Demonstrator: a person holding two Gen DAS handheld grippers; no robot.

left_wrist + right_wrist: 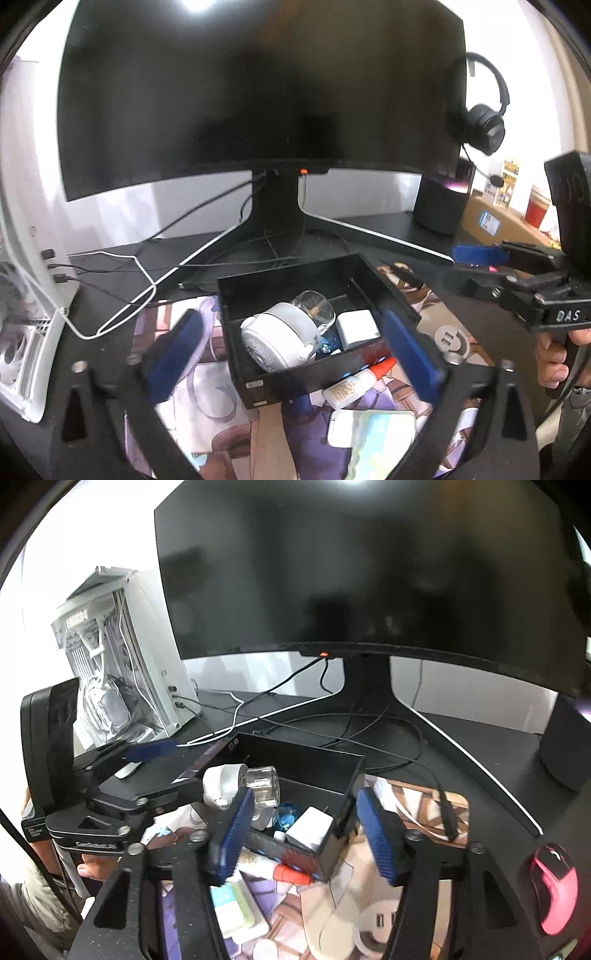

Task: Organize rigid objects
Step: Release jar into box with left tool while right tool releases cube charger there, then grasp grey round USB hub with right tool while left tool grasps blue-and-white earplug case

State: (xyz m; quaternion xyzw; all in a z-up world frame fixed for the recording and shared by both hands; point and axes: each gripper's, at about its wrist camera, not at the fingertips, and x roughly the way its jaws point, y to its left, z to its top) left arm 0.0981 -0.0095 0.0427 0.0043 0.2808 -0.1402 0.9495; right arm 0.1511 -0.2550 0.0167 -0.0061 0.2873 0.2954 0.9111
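Observation:
A black open box (258, 384) (332, 771) sits on a printed desk mat. Inside lie a white round device (277, 339) (223, 784), a clear glass jar (314, 308) (263, 786), a white square charger (356, 326) (308, 829) and a blue object (286, 814). A white glue tube with a red cap (354, 386) (284, 872) lies in front of the box. A white-green flat pack (369, 432) (236, 904) lies nearer. My left gripper (291, 354) is open, straddling the box's front. My right gripper (303, 836) is open above the box's near corner.
A large dark monitor (258, 92) on a stand fills the back. Cables (122, 291) cross the desk. A white PC case (122, 664) stands at left, a black speaker (439, 206) and headphones (484, 122) at right. A pink mouse (554, 882) and a white round hub (452, 341) lie on the right.

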